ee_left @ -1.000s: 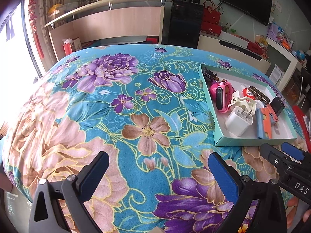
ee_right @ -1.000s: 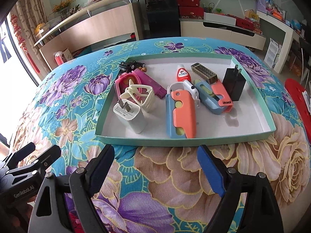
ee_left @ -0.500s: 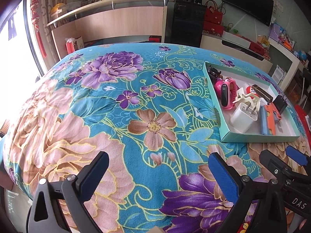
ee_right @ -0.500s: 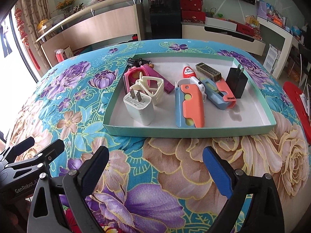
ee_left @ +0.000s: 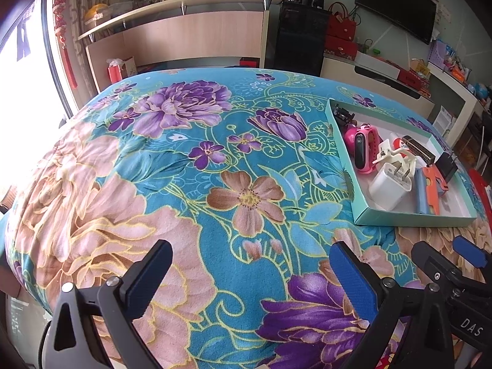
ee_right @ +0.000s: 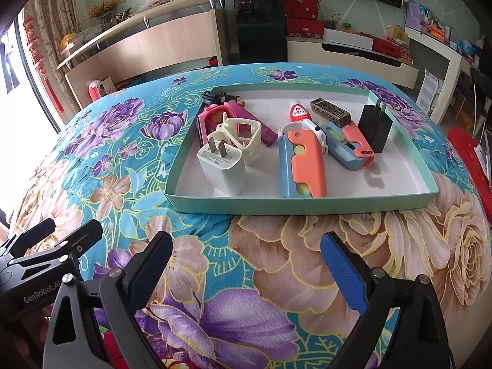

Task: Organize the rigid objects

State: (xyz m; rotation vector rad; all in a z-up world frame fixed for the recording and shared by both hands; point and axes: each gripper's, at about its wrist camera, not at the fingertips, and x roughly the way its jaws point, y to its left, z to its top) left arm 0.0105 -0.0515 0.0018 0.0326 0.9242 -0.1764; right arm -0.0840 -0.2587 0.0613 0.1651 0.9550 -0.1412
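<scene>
So I'm over the teal flowered blanket [ee_right: 129, 166]. The shallow mint-green cardboard tray [ee_right: 301, 204] holds everything: blue-and-orange plastic gadget [ee_right: 303, 163], white plug-in charger cube [ee_right: 223, 167], black charger [ee_right: 376, 130]. My right gripper [ee_right: 246, 259] has just been opening, nothing between its jaws; left gripper [ee_left: 250, 269] is spread wide, empty too.

teal tray [ee_right: 301, 206] of small gadgets beyond the wide-open, empty right gripper [ee_right: 246, 264]
</scene>
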